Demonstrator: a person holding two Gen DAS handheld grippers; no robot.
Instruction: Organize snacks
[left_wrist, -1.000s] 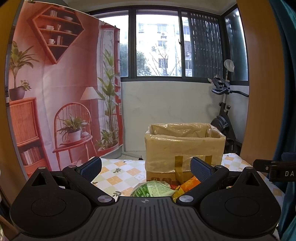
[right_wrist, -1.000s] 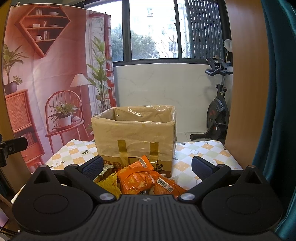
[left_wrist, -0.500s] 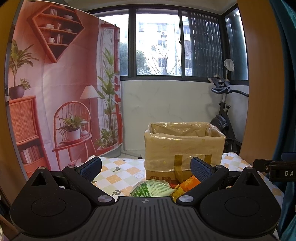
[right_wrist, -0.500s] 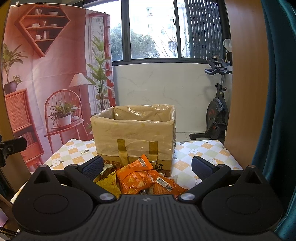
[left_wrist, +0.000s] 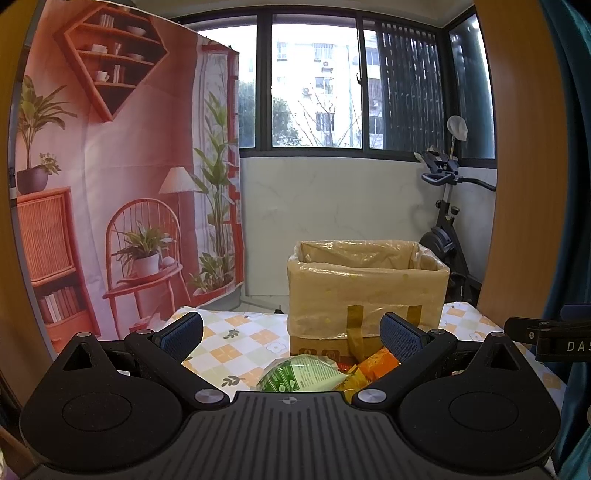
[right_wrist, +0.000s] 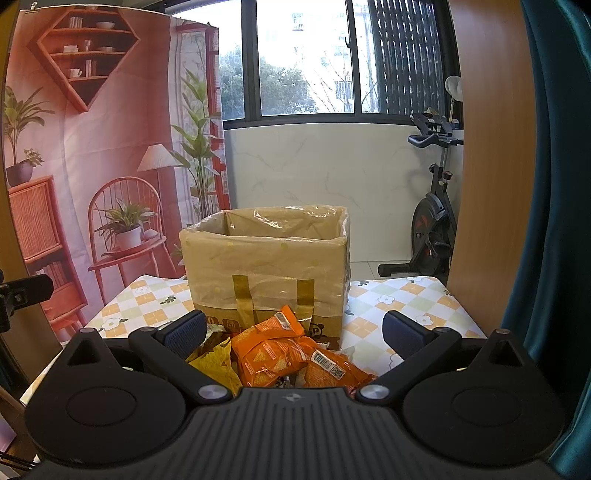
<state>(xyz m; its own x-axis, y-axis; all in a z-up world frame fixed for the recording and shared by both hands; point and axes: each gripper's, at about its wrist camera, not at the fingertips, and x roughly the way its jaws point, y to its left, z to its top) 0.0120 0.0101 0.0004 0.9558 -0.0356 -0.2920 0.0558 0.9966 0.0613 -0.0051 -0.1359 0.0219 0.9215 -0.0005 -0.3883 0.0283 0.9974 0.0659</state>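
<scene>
Snack pile lay on worktop (right_wrist: 406, 295), dead ahead and just below both hand-held grippers, between them and cardboard box (right_wrist: 267, 258). Right hand-held gripper (right_wrist: 293, 328) spread wide, nothing held; orange snack packs (right_wrist: 280, 354) centred between its fingers, yellow pack (right_wrist: 214, 363) just beside on the left, close to left fingertip. Orange heap's long axis ran roughly left-right and slightly away toward the box, top pack tilted up against box front. Left hand-held gripper (left_wrist: 291, 328) also spread wide, empty; green pack (left_wrist: 299, 376) sat low and central between its fingers, mostly hidden by gripper body, orange edge to its right. Box stood upright, open-topped, lined with clear plastic, toward far edge of worktop, offset right in left view, slightly left in right view. Judged: right gripper nearer orange packs, left nearer green pack; either could go forward and down to close on a pack, then lift up over box rim. Contact with any pack not seen. Exercise bike (right_wrist: 432, 229) behind, well apart.
</scene>
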